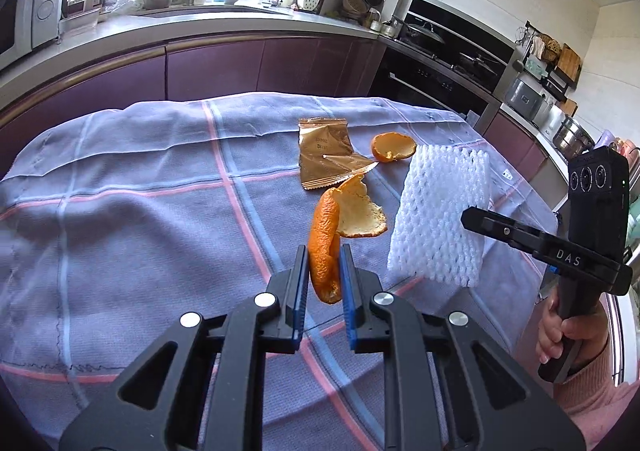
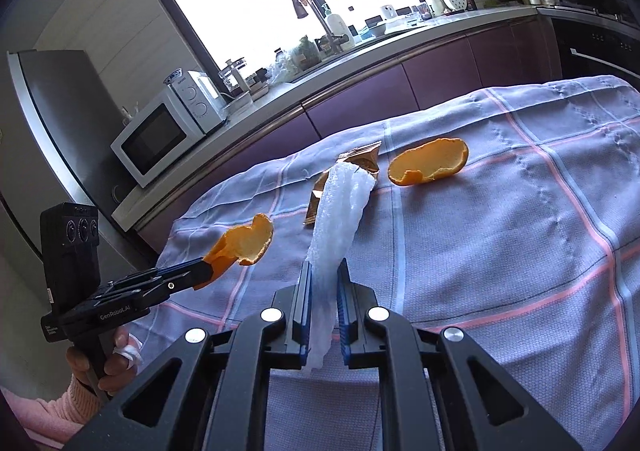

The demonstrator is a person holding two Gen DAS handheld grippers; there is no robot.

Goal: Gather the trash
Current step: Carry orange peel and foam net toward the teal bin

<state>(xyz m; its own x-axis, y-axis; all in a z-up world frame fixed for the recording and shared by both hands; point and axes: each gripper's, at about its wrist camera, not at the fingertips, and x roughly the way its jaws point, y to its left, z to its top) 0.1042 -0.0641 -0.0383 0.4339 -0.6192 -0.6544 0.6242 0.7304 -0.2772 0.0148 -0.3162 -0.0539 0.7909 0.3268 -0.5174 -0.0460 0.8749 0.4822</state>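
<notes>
So the left gripper (image 1: 324, 271) is clamped on a long curl of orange peel (image 1: 326, 247), held up off the checked tablecloth (image 1: 140, 211). Right gripper (image 2: 324, 287) is pinching the white foam fruit net (image 2: 340, 219). A gold wrapper (image 1: 324, 155) and another peel half (image 2: 430, 163) lie on the cloth.

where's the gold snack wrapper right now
The torn gold foil snack wrapper lies flat on the checked lilac tablecloth, centre of the left wrist view, between the cupped orange peel half and the long peel in the left hand-held gripper.
</notes>
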